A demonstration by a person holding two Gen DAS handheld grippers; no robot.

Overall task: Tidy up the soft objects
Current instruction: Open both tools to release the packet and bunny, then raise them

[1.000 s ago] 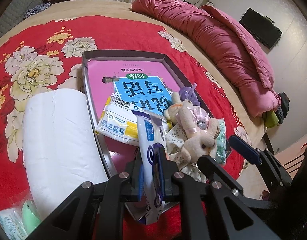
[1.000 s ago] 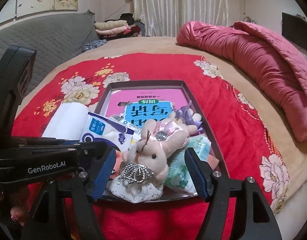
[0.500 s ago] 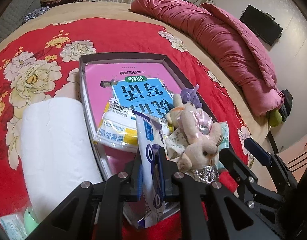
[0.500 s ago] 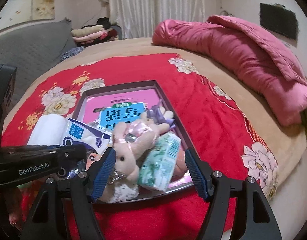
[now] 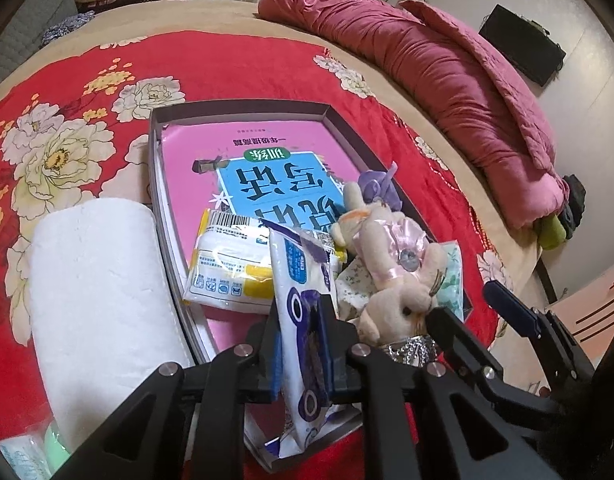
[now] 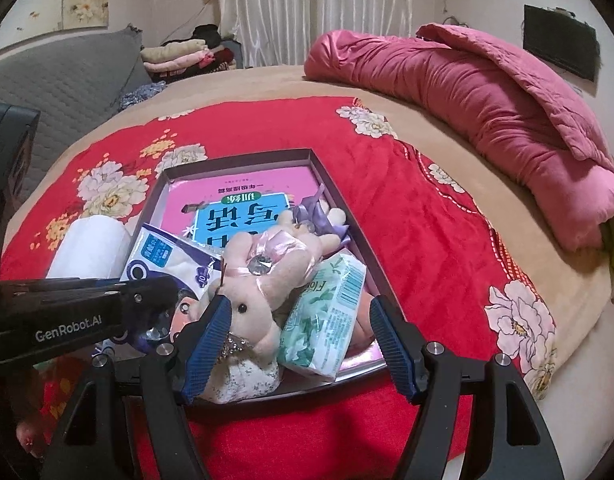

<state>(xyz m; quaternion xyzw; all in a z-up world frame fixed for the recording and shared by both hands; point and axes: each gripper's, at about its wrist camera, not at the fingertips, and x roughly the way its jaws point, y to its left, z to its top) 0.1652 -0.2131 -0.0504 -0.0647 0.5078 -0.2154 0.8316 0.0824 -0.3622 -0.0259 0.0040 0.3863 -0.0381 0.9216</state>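
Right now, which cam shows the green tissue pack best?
Right wrist: the green tissue pack lies whole between the open right hand-held gripper fingers. Left wrist shows only a sliver behind the plush rabbit.

Both cameras sit close above the near edge of the bed (image 6: pixel 447 240), angled down across it toward the far wall. The left view looks from the tray's (image 5: pixel 243 106) near left corner, the right view from its near right. Both share the tray and quilt (image 6: pixel 487 92).
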